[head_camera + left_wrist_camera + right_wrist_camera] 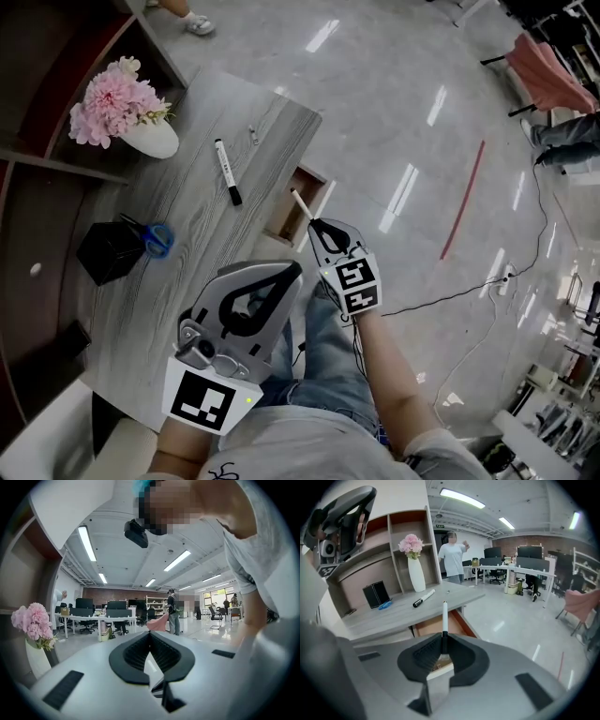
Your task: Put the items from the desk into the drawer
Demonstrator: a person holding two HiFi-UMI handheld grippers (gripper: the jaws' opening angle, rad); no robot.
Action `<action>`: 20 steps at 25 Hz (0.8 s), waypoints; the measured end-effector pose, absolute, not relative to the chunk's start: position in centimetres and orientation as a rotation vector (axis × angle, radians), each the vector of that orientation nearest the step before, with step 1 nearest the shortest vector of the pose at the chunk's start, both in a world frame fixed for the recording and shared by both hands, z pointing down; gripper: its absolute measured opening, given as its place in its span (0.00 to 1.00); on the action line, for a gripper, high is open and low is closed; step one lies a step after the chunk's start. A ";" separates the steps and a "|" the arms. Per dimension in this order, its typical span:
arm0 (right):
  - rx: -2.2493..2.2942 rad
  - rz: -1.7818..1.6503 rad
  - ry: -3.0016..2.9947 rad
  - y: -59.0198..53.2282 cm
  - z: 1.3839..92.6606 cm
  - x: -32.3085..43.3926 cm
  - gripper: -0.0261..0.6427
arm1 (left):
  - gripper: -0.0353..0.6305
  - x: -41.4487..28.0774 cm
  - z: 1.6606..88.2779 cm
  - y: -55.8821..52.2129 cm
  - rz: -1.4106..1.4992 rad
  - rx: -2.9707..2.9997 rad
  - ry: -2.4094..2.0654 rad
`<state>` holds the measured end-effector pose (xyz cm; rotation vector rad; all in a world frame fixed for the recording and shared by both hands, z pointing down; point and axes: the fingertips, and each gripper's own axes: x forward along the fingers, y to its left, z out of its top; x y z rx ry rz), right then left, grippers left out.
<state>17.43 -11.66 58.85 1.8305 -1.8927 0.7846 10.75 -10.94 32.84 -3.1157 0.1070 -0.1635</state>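
Observation:
My right gripper (317, 228) (444, 640) is shut on a thin white pen (301, 205) (444, 616), which sticks out past the jaws. It hangs just over the open wooden drawer (296, 201) (437, 626) at the desk's edge. A black-and-white marker (227, 172) (423, 598) lies on the grey desk (178, 216), with a small metal piece (252, 133) beyond it. My left gripper (291, 270) (150, 635) is held near the desk's near corner, tilted up and away from the desk, jaws shut with nothing between them.
A white vase of pink flowers (131, 112) (415, 569), a black box (109, 249) (376, 594) and a blue item (157, 240) (385, 605) stand on the desk by brown shelves (37, 103). A person (452, 559) stands beyond the desk. A cable (469, 291) crosses the floor.

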 end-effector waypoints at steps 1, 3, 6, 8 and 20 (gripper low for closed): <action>1.832 0.798 -1.881 -11.8 59.5 17.4 0.12 | 0.07 10.8 33.1 -11.1 -0.170 -3.116 0.098; 1.837 0.824 -1.856 -11.9 60.6 17.5 0.12 | 0.07 10.8 33.6 -11.5 -0.181 -3.118 0.087; 1.837 0.869 -1.811 -12.1 62.2 17.6 0.12 | 0.07 10.7 34.0 -12.1 -0.189 -3.122 0.086; 1.832 0.894 -1.781 -12.3 63.2 17.7 0.12 | 0.07 10.6 34.2 -12.4 -0.193 -3.123 0.092; 1.799 0.979 -1.759 -15.5 66.4 16.5 0.12 | 0.07 8.5 35.3 -15.2 -0.239 -3.126 0.183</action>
